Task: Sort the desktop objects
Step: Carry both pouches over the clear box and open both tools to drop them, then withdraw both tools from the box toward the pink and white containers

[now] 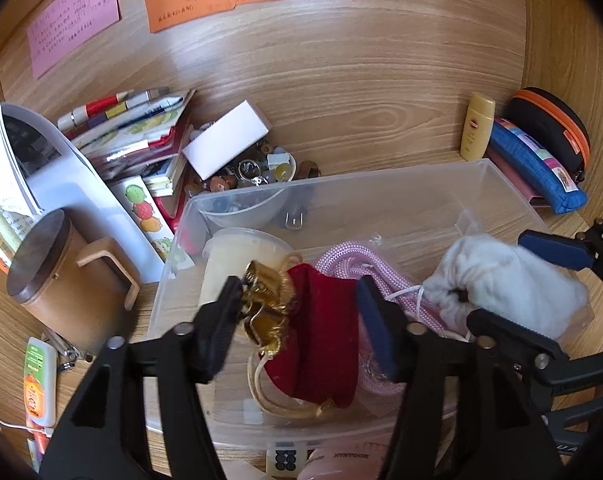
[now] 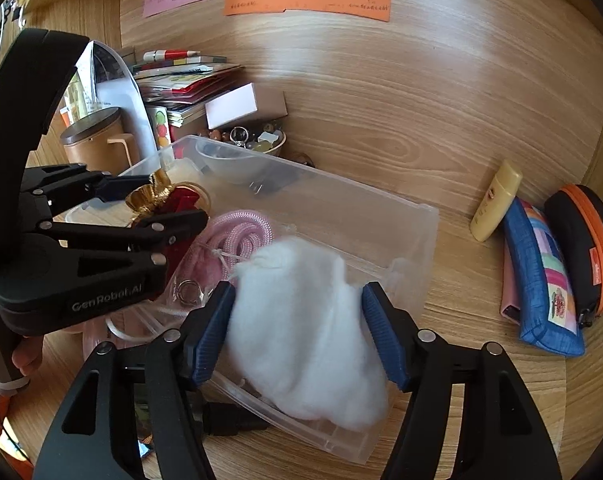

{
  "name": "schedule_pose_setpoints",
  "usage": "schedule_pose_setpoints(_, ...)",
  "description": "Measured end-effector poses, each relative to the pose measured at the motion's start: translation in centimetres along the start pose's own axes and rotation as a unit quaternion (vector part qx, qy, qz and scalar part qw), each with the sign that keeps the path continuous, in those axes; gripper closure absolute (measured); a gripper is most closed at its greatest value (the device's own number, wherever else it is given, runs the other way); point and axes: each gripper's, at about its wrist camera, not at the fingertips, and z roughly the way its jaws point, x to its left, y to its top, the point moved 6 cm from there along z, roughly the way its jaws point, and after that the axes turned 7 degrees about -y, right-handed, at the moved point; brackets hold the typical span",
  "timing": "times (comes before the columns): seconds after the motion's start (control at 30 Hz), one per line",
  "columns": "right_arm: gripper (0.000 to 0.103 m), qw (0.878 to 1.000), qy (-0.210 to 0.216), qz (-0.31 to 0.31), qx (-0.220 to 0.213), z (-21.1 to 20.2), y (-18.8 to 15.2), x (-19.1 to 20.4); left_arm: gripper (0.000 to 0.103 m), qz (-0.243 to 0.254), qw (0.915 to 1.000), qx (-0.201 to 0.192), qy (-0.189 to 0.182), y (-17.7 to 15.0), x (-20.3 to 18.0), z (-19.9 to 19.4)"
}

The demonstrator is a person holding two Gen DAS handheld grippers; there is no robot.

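Left wrist view: left gripper (image 1: 297, 320) hangs over the clear plastic bin (image 1: 381, 184), jaws moderately wide. The red velvet pouch (image 1: 321, 340) with gold trim sits between the jaws inside the bin; the gold top touches the left finger, while the right pad stands just beside the red cloth, contact unclear, so no firm grip shows. A pink rope (image 1: 353, 264) lies just right of the pouch, a pale lidded cup (image 1: 237, 256) at far left in the bin. The white fluffy pouch (image 1: 501, 280) lies at the bin's right end, between the right gripper's fingers. A brown cylinder box (image 1: 61, 280) stands left of the bin. Right wrist view: right gripper (image 2: 297, 332) has its jaws moderately wide around the white fluffy pouch (image 2: 301, 328), which rests in the bin's near right end (image 2: 417, 240); the left blue pad touches the fluff, the right pad sits at its edge, squeeze not evident. The left gripper (image 2: 161, 200) is at left over the red pouch (image 2: 181, 200). A yellow bottle (image 2: 497, 204) and blue pencil case (image 2: 541, 276) lie on the desk, right, well apart from the bin.
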Motion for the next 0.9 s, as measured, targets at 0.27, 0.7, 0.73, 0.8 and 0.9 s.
schedule_pose_setpoints(0.27,0.025,1.0,-0.018,-0.017,-0.012,-0.9,0.3,0.3,0.038,0.0,1.0,-0.005,0.002,0.2,-0.2,-0.4)
schedule_pose_setpoints(0.7,0.016,0.999,-0.019,0.009,-0.025,-3.2,0.6,-1.0,0.014,-0.005,0.9975,-0.055,0.044,1.4,0.8,-4.4)
schedule_pose_setpoints(0.73,0.016,0.999,-0.018,0.012,-0.028,-3.5,0.6,-1.2,0.012,-0.008,0.9973,-0.059,0.045,1.5,0.9,-4.8)
schedule_pose_setpoints(0.8,0.016,0.999,-0.021,0.015,-0.033,-4.0,0.6,-1.4,0.01,-0.013,0.9967,-0.067,0.044,1.5,1.3,-5.8)
schedule_pose_setpoints(0.9,0.016,0.998,-0.033,0.017,-0.042,-5.0,0.4,-1.9,0.01,-0.02,0.9957,-0.078,0.046,1.4,2.0,-7.4)
